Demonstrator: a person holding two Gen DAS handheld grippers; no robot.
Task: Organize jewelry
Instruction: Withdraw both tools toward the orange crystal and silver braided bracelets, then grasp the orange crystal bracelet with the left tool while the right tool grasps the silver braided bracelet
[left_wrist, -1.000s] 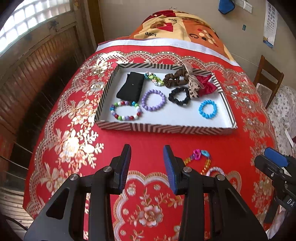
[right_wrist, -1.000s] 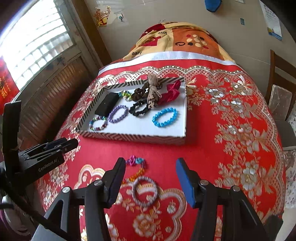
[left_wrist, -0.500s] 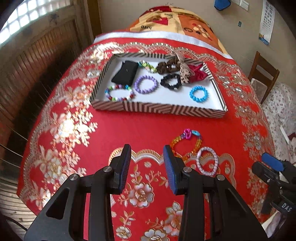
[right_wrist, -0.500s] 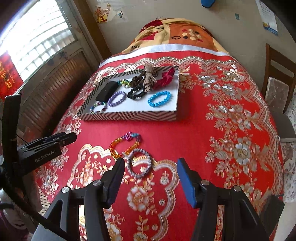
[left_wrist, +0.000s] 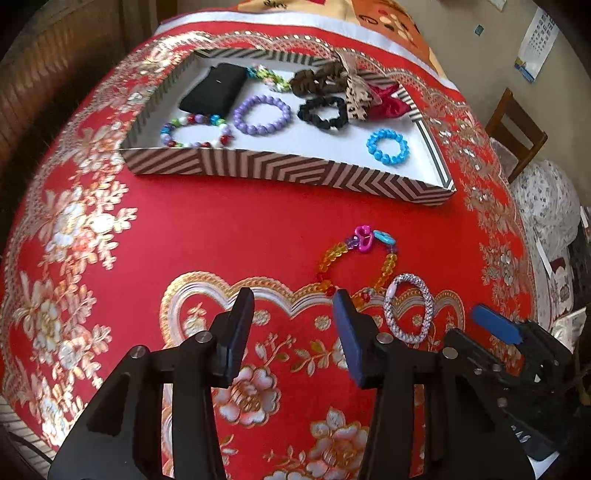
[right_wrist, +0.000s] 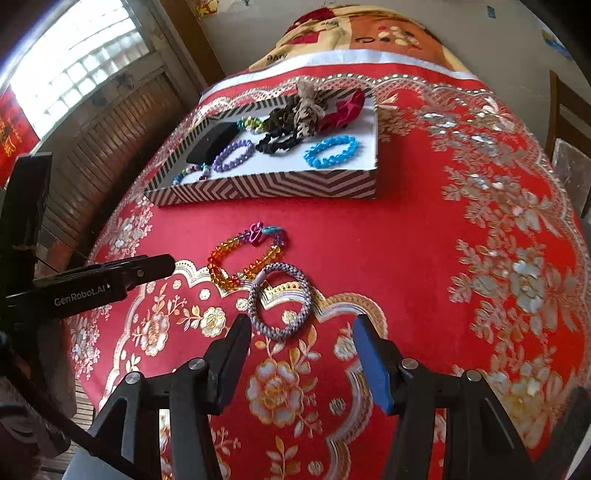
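Note:
A rainbow bead bracelet (left_wrist: 332, 254) (right_wrist: 221, 254) and a silver woven bracelet (left_wrist: 428, 302) (right_wrist: 306, 291) lie touching on the red tablecloth, in front of a striped tray (left_wrist: 288, 170) (right_wrist: 266, 184). The tray holds a black pouch (left_wrist: 214, 88), purple (left_wrist: 240, 110), blue (left_wrist: 386, 158) and mixed bead bracelets, and scrunchies. My left gripper (left_wrist: 293, 299) hangs above the cloth just left of the rainbow bracelet, its jaws opening with nothing between them. My right gripper (right_wrist: 302, 325) stands open just short of the silver bracelet, nothing between its fingers.
The cloth-covered table drops off at the left toward a wooden shutter wall (right_wrist: 110, 122). A wooden chair (left_wrist: 517, 133) stands at the right. A folded patterned blanket (right_wrist: 369, 33) lies beyond the tray. Each gripper shows at the edge of the other's view.
Both grippers have sunk toward the cloth and tilted down, so the two loose bracelets now lie close ahead. The left jaws have spread wider. The jewelry has not moved.

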